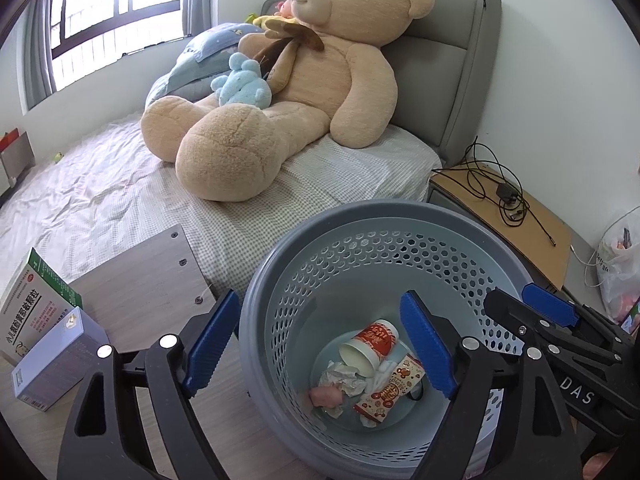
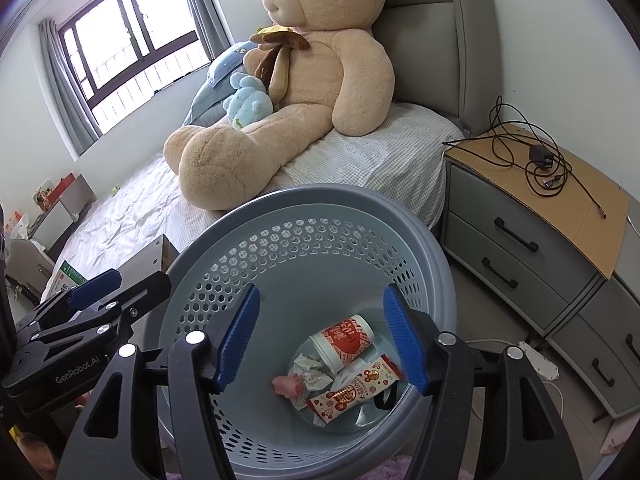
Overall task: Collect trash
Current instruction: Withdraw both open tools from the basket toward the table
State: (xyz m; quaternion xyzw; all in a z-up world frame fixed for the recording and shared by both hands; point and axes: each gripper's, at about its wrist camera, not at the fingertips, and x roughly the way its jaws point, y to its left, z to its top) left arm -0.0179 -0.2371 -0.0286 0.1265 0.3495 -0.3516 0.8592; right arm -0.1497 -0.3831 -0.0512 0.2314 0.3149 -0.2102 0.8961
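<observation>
Both grippers, left [image 1: 324,344] and right [image 2: 322,338], gape empty over the waste basket [image 2: 420,248] (light crumpled tissue [image 2: 306,374] and paper cup [image 2: 344,340] crush easily, so pinch gently mid-body).

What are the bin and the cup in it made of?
Bin: looks like moulded plastic, matte grey-blue, with a smooth rim and regular punched holes. Cup: likely coated paper, printed red and white, with a thin rolled rim; cannot confirm.

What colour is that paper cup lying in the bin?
The paper cup is red and white with a white inside, clearest in the right wrist view.
</observation>
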